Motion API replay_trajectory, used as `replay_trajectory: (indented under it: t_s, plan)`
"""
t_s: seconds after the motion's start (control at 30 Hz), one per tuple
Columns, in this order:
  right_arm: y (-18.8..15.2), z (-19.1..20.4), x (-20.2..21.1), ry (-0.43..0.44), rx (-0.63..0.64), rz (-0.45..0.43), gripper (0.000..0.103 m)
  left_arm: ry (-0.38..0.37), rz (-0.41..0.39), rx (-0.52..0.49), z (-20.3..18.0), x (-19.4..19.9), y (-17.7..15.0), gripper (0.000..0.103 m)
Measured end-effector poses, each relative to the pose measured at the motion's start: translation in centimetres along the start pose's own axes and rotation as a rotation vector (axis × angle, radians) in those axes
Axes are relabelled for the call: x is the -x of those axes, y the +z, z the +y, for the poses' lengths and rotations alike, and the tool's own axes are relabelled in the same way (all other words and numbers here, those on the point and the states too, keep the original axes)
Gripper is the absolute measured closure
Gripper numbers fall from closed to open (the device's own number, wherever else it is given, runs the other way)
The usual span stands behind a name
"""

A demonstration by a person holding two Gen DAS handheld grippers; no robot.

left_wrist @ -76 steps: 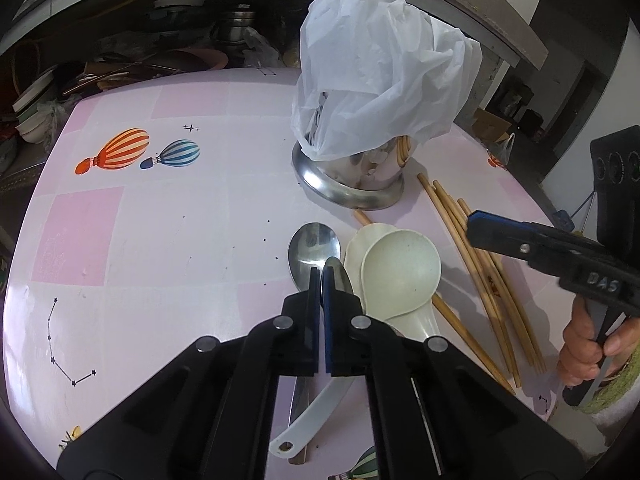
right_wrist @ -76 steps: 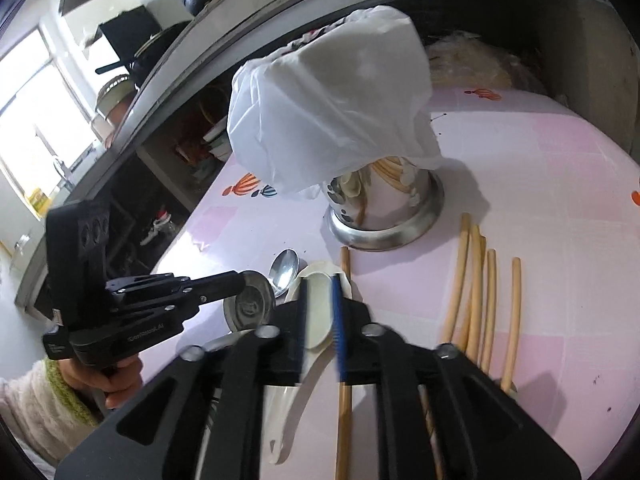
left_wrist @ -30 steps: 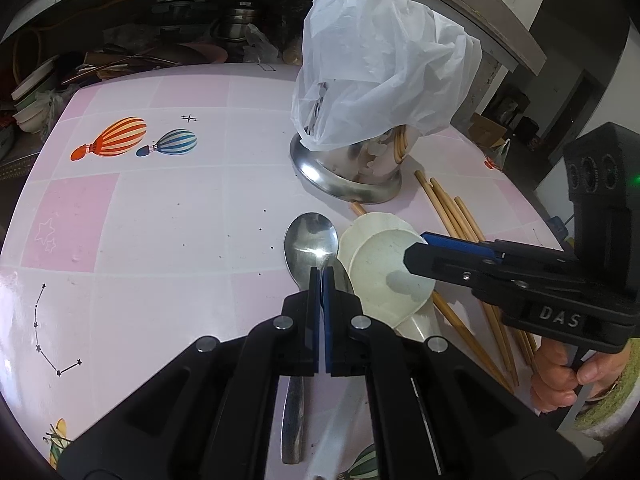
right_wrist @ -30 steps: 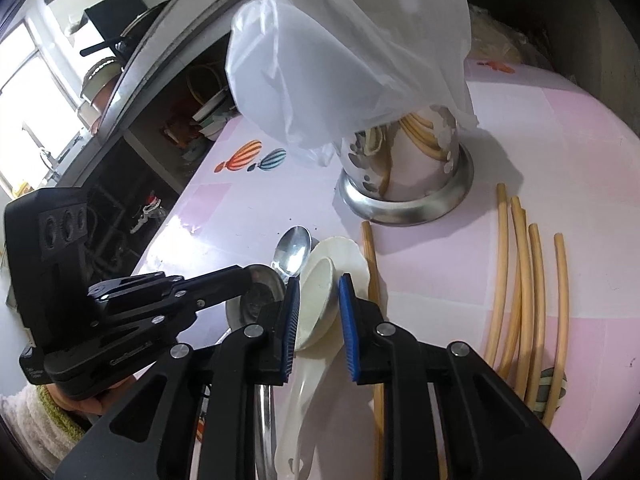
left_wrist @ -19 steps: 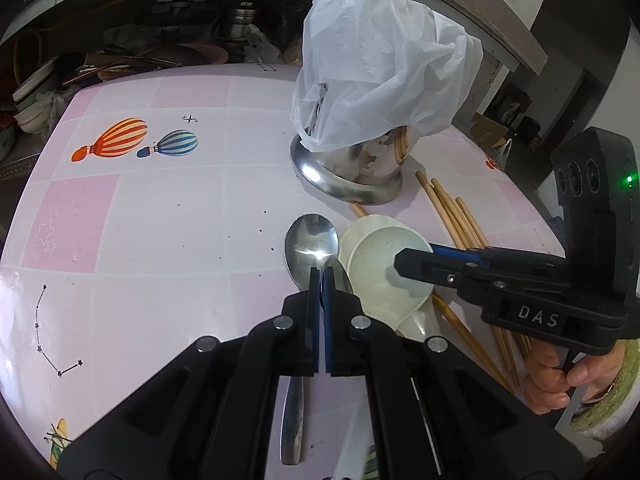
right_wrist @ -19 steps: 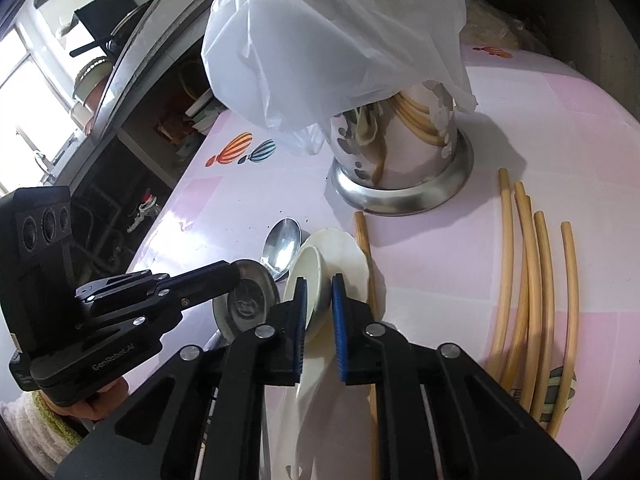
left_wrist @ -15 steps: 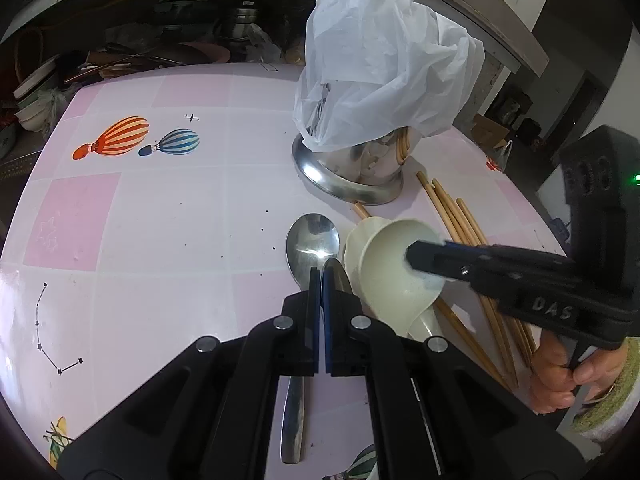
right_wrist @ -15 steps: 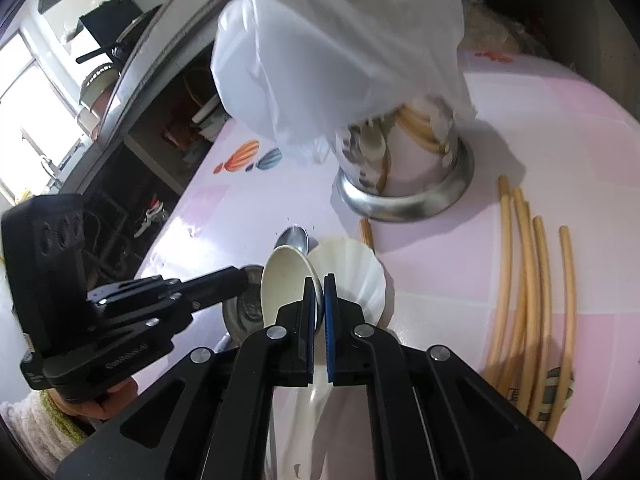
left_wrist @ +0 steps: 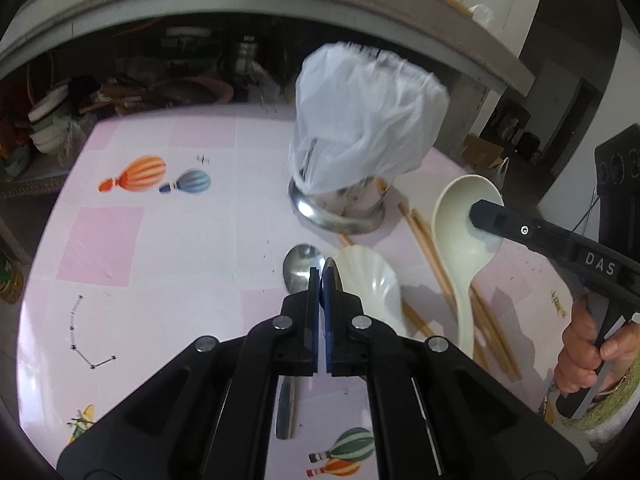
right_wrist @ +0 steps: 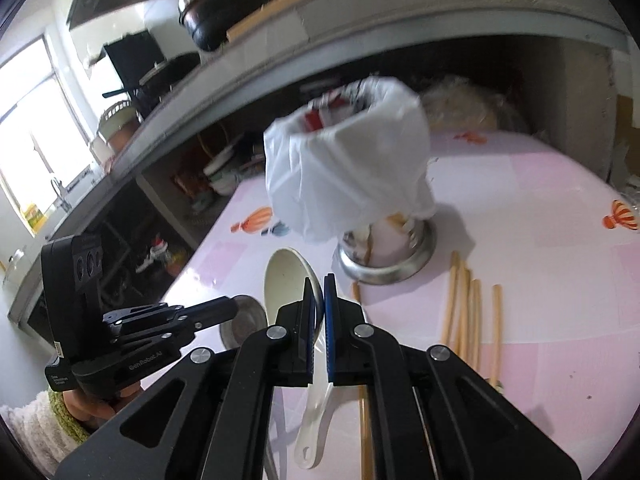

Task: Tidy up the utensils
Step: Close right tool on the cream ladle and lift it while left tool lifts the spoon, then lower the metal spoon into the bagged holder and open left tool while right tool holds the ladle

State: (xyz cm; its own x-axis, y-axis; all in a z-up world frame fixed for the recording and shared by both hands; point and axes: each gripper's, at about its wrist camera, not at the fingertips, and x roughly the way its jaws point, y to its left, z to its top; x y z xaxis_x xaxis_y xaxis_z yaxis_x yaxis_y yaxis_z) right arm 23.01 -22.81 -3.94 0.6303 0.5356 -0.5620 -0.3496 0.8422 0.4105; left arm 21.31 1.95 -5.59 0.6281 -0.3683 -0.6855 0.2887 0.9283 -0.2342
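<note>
Several chopsticks (left_wrist: 432,256) scattered on pink balloon-print tabletop (left_wrist: 180,248)

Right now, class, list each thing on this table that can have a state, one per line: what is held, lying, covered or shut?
Right tool: shut on cream ladle.
Cream ladle: lifted off the table.
Left tool: shut on a metal spoon.
Second metal spoon: lying flat.
White scalloped spoon: lying flat.
Chopsticks: lying loose.
Metal holder: upright, covered by plastic bag.
</note>
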Motion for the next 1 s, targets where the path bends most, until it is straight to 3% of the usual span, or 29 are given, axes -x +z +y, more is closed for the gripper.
replay_trajectory:
  t_s: [0.17, 0.37, 0.6, 0.83, 1.0]
  plan:
    - [0.3, -0.4, 3.3, -0.023, -0.01, -0.077, 0.098, 0.013, -0.072, -0.029, -1.1, 3.5, 0.9, 0.102]
    - [-0.2, -1.9, 6.7, -0.04, -0.05, -0.144, 0.098, 0.095, -0.172, -0.108, -2.7, 8.0, 3.0, 0.102]
    - [-0.6, -4.0, 8.9, -0.047, -0.118, -0.183, 0.098, 0.151, -0.329, -0.161, -4.4, 12.8, 9.1, 0.102]
    - [-1.0, -5.2, 8.6, -0.026, -0.169, -0.172, 0.098, 0.202, -0.449, -0.197, -7.3, 12.3, 17.9, 0.102]
    - [-0.9, -5.8, 8.3, -0.015, -0.179, -0.172, 0.098, 0.275, -0.465, -0.239, -8.9, 8.5, 22.7, 0.102]
